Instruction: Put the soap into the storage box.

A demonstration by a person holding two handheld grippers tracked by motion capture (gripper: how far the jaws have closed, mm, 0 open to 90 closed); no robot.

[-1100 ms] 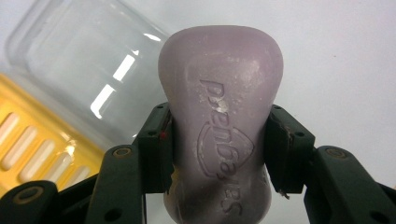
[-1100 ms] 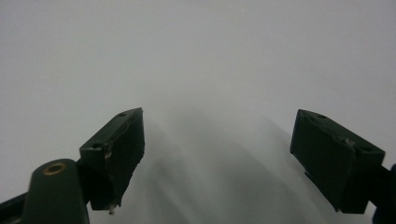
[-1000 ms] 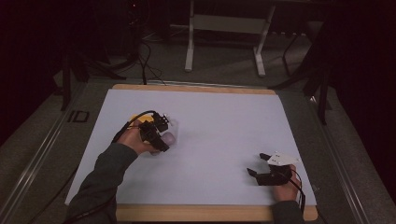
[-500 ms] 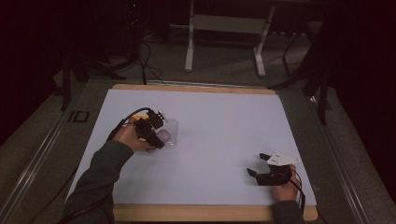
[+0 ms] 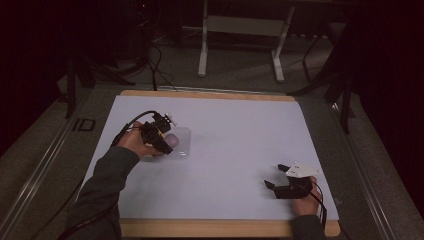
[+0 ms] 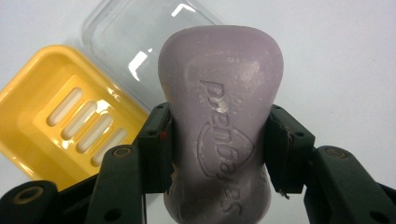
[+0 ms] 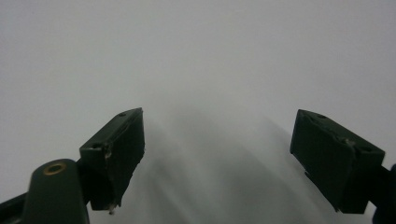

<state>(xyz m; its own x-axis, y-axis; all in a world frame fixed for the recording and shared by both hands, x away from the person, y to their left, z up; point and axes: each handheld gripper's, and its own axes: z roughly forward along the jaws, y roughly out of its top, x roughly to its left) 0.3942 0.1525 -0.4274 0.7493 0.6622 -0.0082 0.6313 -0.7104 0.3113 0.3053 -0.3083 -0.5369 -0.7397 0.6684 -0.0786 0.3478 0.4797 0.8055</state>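
The left gripper (image 6: 218,140) was clamped on a purple soap bar (image 6: 219,116), its pads pressing the bar's narrowed waist from both sides, embossed face toward the camera. Below it lay a yellow soap dish (image 6: 56,126) with a slotted floor, and just beside that, touching or overlapping its far edge, a clear plastic lid (image 6: 135,42). The step in hand looked like setting the bar into the yellow dish. To do it well, the bar's long axis should have been lined up with the dish's length, then lowered flat onto the slots before the jaws let go, keeping clear of the lid. From the high view the dish was hidden under the hand, so how high the bar was held was hard to judge. The right gripper (image 5: 280,177) rested well apart on the white table sheet (image 5: 240,130), jaws wide apart and empty
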